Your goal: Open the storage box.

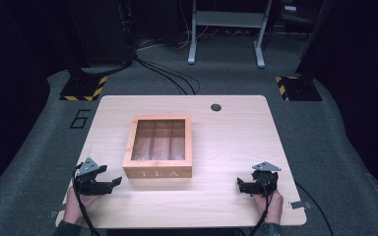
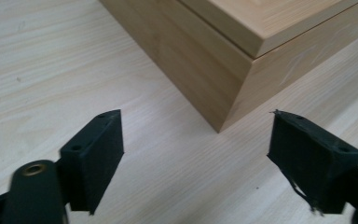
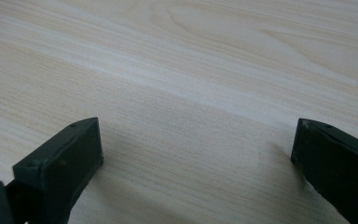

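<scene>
A wooden tea box [image 1: 158, 146] with a clear window lid and "TEA" on its front stands closed near the middle of the light wooden table [image 1: 226, 142]. My left gripper [image 1: 114, 179] rests near the front left, a little left of the box's front corner, jaws wide apart with nothing between them. In the left gripper view that box corner [image 2: 233, 70] lies just beyond the open left gripper [image 2: 196, 140]. My right gripper [image 1: 239, 184] sits at the front right, well apart from the box. The right gripper [image 3: 193, 149] stands open over bare table [image 3: 191, 70].
A small dark round hole [image 1: 216, 107] marks the table's far edge. Beyond the table are grey carpet, black cables [image 1: 167, 73], a white frame's legs [image 1: 226, 29] and two black stands with yellow-black striped bases [image 1: 83, 88]. A small metal clip [image 1: 300, 204] sits at the table's front right corner.
</scene>
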The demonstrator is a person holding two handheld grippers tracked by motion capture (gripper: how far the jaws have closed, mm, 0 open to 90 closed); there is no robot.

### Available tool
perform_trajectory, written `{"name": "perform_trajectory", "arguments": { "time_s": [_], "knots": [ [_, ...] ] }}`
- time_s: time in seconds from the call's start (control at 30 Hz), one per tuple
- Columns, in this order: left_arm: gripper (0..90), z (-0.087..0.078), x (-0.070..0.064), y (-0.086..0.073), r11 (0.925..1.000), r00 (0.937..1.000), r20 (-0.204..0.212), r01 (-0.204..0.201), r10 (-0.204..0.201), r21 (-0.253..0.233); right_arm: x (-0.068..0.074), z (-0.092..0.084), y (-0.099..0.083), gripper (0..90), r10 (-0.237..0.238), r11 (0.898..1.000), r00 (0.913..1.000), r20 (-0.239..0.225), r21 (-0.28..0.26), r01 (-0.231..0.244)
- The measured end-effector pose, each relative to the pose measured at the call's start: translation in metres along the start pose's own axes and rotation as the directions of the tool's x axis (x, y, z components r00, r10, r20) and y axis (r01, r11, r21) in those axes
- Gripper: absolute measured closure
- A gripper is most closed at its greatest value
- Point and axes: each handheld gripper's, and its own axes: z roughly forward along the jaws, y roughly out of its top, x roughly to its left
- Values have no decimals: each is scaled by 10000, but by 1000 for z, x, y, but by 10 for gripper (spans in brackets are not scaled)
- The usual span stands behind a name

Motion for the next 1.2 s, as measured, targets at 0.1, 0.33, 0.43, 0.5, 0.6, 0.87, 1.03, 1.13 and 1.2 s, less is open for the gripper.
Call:
{"name": "perform_trajectory", "arguments": {
  "time_s": [0.1,0.33,0.43,0.5,0.6,0.87,1.03,1.13,1.2],
  "knots": [
    [335,2,-1,1,9999,9996,264,-14,18,-149,0,0,0,13,-56,10000,10000,-28,-48,56],
    [644,5,-5,4,9989,9977,564,-355,373,-316,0,0,0,13,-58,10000,10000,-35,-56,58],
    [736,6,-6,7,9981,9970,575,-489,509,-369,0,0,0,14,-62,10000,10000,-40,-58,62],
    [771,6,-8,8,9981,9962,715,-465,494,-411,0,0,0,15,-64,10000,10000,-40,-57,64],
    [814,6,-9,10,9976,9955,762,-530,563,-451,0,0,0,16,-70,10000,10000,-44,-59,69],
    [862,3,-9,12,9968,9939,923,-543,595,-581,0,0,0,17,-75,10000,10000,-49,-61,75],
    [874,3,-8,12,9975,9932,1052,-452,507,-539,0,0,0,17,-86,9999,9999,-54,-61,86],
    [873,3,-8,12,9974,9935,1044,-396,457,-595,0,0,0,17,-87,9999,9999,-56,-61,87],
    [876,2,-7,12,9972,9932,1109,-287,362,-686,0,0,0,17,-85,9999,9999,-59,-59,85]
  ]
}}
